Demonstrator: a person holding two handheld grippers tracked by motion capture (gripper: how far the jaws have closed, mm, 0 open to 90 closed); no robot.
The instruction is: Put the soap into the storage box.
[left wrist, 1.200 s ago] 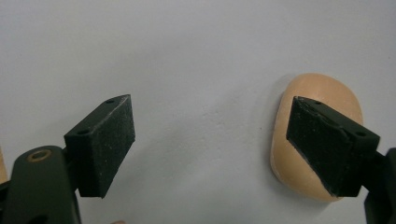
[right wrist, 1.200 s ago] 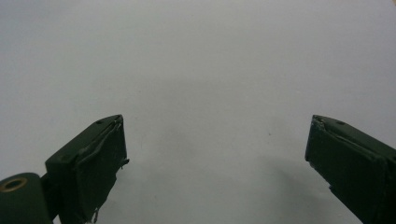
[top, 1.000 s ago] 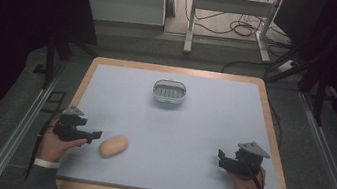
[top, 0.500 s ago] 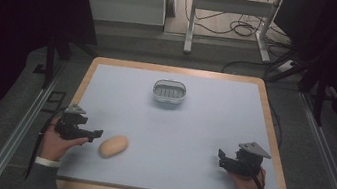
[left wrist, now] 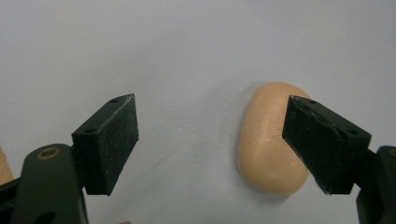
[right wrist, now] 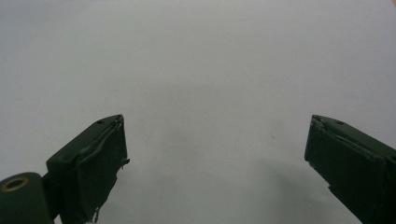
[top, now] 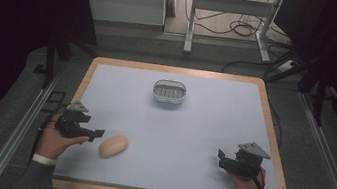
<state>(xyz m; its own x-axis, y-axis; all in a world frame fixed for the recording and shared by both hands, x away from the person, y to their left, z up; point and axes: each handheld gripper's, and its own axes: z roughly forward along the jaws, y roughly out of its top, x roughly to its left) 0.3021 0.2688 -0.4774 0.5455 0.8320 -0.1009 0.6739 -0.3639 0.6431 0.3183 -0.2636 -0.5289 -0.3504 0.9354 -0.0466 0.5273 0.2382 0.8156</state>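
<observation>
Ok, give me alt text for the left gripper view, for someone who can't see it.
A tan, oval bread roll lies on a pale grey table, partly behind the right-hand jaw of the open left gripper. The two black jaws have just been closing, with bare table between them.

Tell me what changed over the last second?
The left gripper has lifted slightly beside the bread roll, and its jaws have just been closing, with nothing gripped between them. The roll, the basket and the right gripper stayed put.
</observation>
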